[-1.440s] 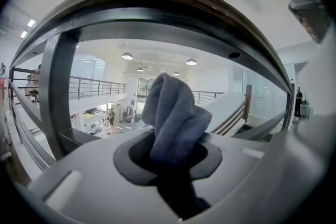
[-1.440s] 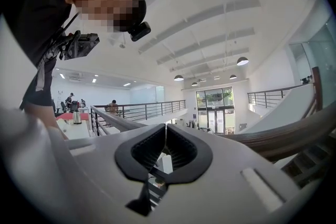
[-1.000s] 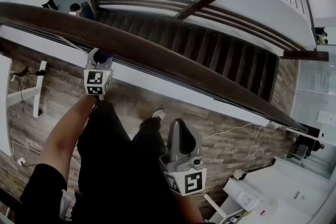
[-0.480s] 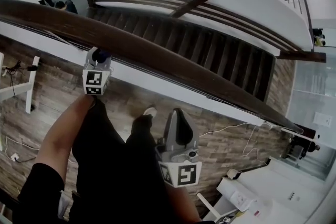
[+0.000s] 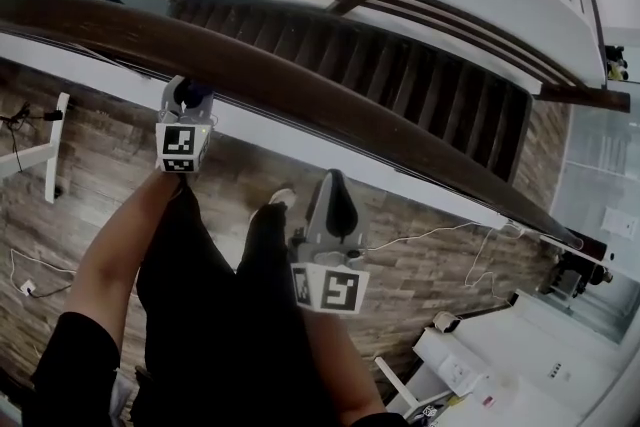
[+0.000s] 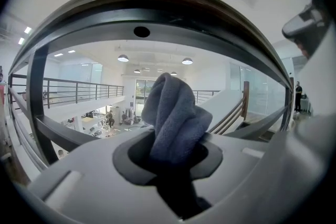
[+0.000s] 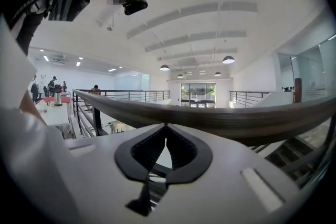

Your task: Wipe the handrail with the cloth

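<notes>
Left gripper (image 5: 186,110), upper left, clamps grey cloth (image 6: 175,113) just under the handrail (image 5: 330,110), likely for wiping; right gripper (image 5: 334,187), lower centre, closed on nothing, spare.

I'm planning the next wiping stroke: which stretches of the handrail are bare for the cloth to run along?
The handrail is bare either side of the left tool, which grips the cloth: leftward to the picture's edge, rightward to its far end. Crowded only on the floor side, where the right tool, shut and empty, hangs by the person's legs.
</notes>
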Demonstrator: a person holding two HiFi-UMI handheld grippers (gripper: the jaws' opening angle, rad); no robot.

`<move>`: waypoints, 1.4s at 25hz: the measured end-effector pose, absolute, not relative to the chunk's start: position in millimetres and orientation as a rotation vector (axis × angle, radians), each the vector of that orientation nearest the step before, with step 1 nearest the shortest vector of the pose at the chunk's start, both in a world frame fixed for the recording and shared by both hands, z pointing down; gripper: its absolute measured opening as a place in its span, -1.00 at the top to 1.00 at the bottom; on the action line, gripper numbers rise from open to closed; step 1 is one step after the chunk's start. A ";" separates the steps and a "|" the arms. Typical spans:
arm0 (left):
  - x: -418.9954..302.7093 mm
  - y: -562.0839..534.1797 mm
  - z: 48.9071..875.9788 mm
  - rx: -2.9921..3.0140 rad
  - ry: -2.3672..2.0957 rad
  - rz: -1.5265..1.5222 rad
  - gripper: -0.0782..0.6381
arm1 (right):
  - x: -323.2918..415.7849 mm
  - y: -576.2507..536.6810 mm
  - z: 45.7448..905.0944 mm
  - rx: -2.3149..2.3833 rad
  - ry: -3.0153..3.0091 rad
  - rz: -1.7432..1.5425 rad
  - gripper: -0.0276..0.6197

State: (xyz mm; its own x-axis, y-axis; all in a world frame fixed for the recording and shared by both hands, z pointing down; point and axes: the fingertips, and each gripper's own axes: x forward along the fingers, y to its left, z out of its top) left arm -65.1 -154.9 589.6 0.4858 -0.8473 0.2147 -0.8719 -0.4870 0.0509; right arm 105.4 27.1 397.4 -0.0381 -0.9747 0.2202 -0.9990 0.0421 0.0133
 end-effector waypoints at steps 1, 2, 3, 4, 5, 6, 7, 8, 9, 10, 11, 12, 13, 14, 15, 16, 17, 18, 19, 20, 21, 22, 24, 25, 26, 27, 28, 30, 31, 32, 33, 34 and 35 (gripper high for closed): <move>-63.0 -153.0 588.3 2.578 -1.499 0.241 0.53 | 110.1 24.8 405.7 2.063 -2.122 0.228 0.89; -59.7 -151.1 586.7 2.585 -1.496 0.241 0.53 | 114.9 21.5 412.7 2.071 -2.110 0.240 0.89; -55.1 -149.8 584.8 2.592 -1.494 0.240 0.53 | 119.5 17.0 418.3 2.075 -2.101 0.249 0.89; -50.1 -148.9 583.0 2.594 -1.492 0.237 0.53 | 123.6 12.1 422.1 2.079 -2.092 0.253 0.89; -45.9 -147.9 581.8 2.591 -1.492 0.235 0.53 | 127.1 7.7 424.3 2.086 -2.084 0.253 0.89; -43.3 -146.7 581.2 2.582 -1.493 0.234 0.53 | 130.0 4.5 424.8 2.098 -2.075 0.250 0.89; -41.8 -145.2 580.9 2.572 -1.495 0.235 0.53 | 132.0 2.4 424.3 2.114 -2.068 0.245 0.89; -40.4 -143.6 580.8 2.565 -1.493 0.237 0.53 | 133.0 1.2 423.6 2.128 -2.064 0.242 0.90; -38.0 -141.8 580.7 2.565 -1.486 0.241 0.53 | 133.2 0.5 423.4 2.137 -2.063 0.241 0.91; -34.6 -140.0 581.0 2.571 -1.477 0.248 0.53 | 132.8 0.2 424.0 2.140 -2.064 0.244 0.91; -30.9 -138.4 581.5 2.578 -1.469 0.256 0.53 | 132.1 0.0 425.0 2.139 -2.065 0.248 0.91; -27.8 -137.3 582.1 2.584 -1.465 0.262 0.53 | 131.5 0.1 426.3 2.138 -2.067 0.254 0.91; -25.4 -136.1 582.9 2.584 -1.463 0.268 0.53 | 131.0 0.5 427.4 2.136 -2.071 0.262 0.91; -23.1 -134.5 583.4 2.583 -1.462 0.272 0.53 | 131.0 1.4 428.0 2.135 -2.075 0.270 0.91; -19.9 -132.5 583.5 2.584 -1.457 0.276 0.53 | 131.7 2.8 428.2 2.134 -2.079 0.278 0.91; -15.7 -130.5 583.5 2.591 -1.450 0.277 0.53 | 133.1 4.5 428.2 2.134 -2.081 0.285 0.91; -10.5 -128.7 583.4 2.601 -1.443 0.275 0.53 | 135.4 6.1 428.2 2.135 -2.080 0.290 0.91; -4.9 -126.9 583.7 2.609 -1.437 0.271 0.53 | 138.5 7.6 428.0 2.136 -2.078 0.292 0.91; 0.5 -124.9 584.5 2.611 -1.434 0.268 0.52 | 142.4 9.3 427.6 2.138 -2.074 0.292 0.91; 5.4 -122.7 585.4 2.609 -1.432 0.269 0.52 | 146.9 11.1 426.9 2.142 -2.069 0.289 0.91; 9.7 -120.4 586.4 2.603 -1.431 0.274 0.52 | 151.8 13.0 425.9 2.147 -2.063 0.285 0.91; 13.6 -118.3 587.6 2.597 -1.428 0.279 0.52 | 156.5 14.9 425.1 2.153 -2.057 0.279 0.91; 21.3 -113.7 589.4 2.598 -1.418 0.280 0.52 | 164.8 19.2 425.4 2.163 -2.047 0.267 0.91; 25.5 -110.5 589.7 2.602 -1.412 0.280 0.52 | 169.2 22.1 426.1 2.168 -2.043 0.265 0.91; 30.8 -107.2 589.2 2.608 -1.408 0.282 0.52 | 174.6 25.3 426.3 2.176 -2.038 0.266 0.91; 37.2 -104.6 587.7 2.610 -1.407 0.283 0.52 | 181.7 28.7 426.0 2.187 -2.031 0.266 0.91; 44.1 -103.3 585.9 2.605 -1.410 0.282 0.52 | 189.9 32.2 425.7 2.203 -2.024 0.267 0.91; 56.3 -102.6 584.3 2.585 -1.422 0.280 0.52 | 207.1 39.7 428.3 2.237 -2.008 0.282 0.91; 61.6 -101.5 585.0 2.579 -1.425 0.281 0.52 | 215.2 44.1 431.5 2.253 -2.000 0.296 0.91; 67.4 -99.5 586.0 2.578 -1.423 0.283 0.52 | 223.3 48.6 435.2 2.267 -1.994 0.311 0.91; 74.6 -97.2 586.8 2.582 -1.415 0.285 0.52 | 231.7 52.5 438.7 2.278 -1.989 0.322 0.91; 83.2 -94.8 587.5 2.589 -1.403 0.286 0.52 | 240.2 55.8 441.9 2.284 -1.985 0.329 0.91; 92.6 -91.9 588.2 2.597 -1.390 0.288 0.52 | 248.2 58.5 444.7 2.284 -1.985 0.334 0.91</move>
